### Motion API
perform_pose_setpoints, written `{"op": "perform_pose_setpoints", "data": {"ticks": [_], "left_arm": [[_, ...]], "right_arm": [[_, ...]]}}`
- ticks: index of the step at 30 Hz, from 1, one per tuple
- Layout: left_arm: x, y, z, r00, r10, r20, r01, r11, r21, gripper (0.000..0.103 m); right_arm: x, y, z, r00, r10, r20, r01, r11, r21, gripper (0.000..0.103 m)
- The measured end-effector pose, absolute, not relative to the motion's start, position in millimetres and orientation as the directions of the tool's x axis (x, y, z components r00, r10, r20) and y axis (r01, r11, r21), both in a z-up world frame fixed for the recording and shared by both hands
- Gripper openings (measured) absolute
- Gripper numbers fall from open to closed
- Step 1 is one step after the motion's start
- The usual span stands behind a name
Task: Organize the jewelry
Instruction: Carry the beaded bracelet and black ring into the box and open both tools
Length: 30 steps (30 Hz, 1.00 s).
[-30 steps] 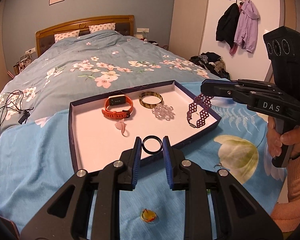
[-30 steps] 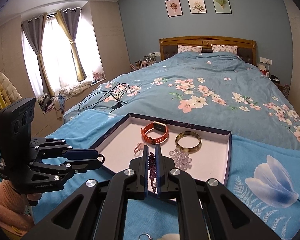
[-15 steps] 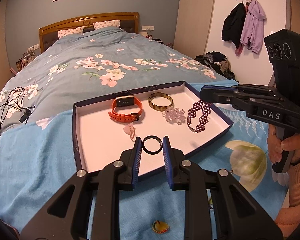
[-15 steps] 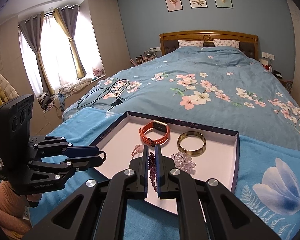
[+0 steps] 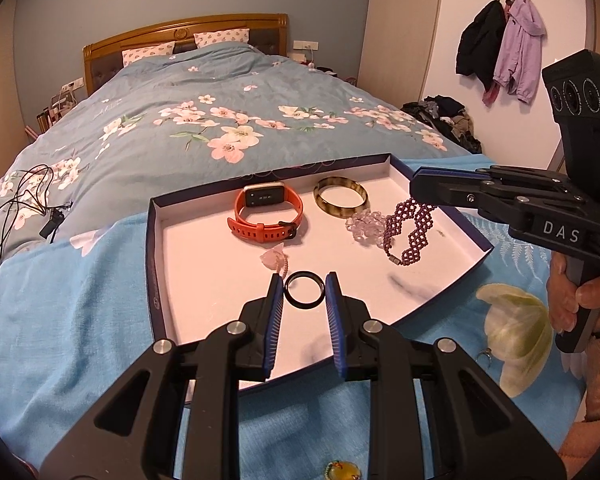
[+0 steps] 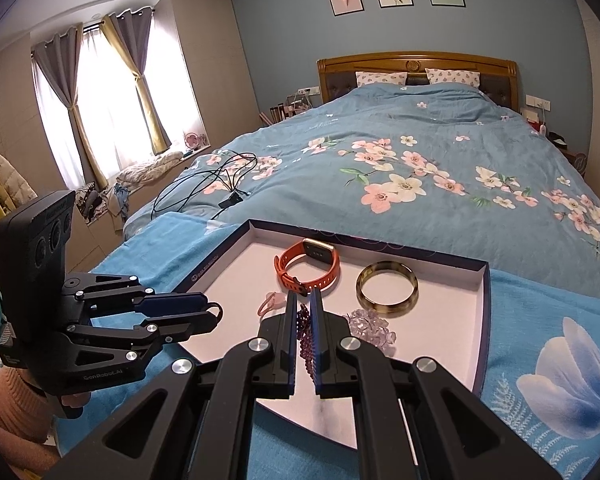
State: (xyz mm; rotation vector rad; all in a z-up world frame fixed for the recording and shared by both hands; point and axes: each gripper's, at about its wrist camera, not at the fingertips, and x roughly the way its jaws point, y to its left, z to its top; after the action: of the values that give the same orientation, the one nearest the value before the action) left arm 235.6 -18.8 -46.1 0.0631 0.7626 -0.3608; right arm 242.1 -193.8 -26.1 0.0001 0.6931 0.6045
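A shallow navy tray (image 5: 153,264) with a white floor lies on the bed; it also shows in the right wrist view (image 6: 482,320). In it are an orange watch (image 5: 268,212), a horn bangle (image 5: 341,196), a clear crystal bracelet (image 5: 365,226) and a small pink piece (image 5: 276,259). My left gripper (image 5: 304,294) is shut on a black ring (image 5: 304,289), held over the tray's near part. My right gripper (image 6: 304,312) is shut on a purple beaded bracelet (image 6: 306,336), which hangs from its tips (image 5: 410,230) onto the tray floor.
A yellow brooch (image 5: 342,471) and a small silver ring (image 5: 485,357) lie on the blue cloth in front of the tray. Black cables (image 6: 220,176) lie on the floral duvet to the left. Clothes hang on a wall rack (image 5: 500,44).
Both grippers have moved forward over the tray. The purple bracelet has come down from hanging over the tray's right edge to touching the tray floor. The black ring stays held.
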Motion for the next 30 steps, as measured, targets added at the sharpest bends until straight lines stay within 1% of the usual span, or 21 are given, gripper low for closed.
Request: {"op": "perform_pose_setpoints", "data": {"ticks": [15, 30], "left_arm": [[250.1, -24.3, -58.6, 0.637, -0.284, -0.717, 0.335, 0.939, -0.075, 0.022], [273.6, -31.0, -78.9, 0.609, -0.262, -0.749, 0.313, 0.947, -0.077, 0.022]], "right_arm": [[261.7, -192.7, -41.8, 0.575, 0.527, -0.626, -0.492, 0.834, 0.25, 0.005], [270.8, -210.7, -60.8, 0.574, 0.453, -0.682, -0.429, 0.876, 0.221, 0.005]]}}
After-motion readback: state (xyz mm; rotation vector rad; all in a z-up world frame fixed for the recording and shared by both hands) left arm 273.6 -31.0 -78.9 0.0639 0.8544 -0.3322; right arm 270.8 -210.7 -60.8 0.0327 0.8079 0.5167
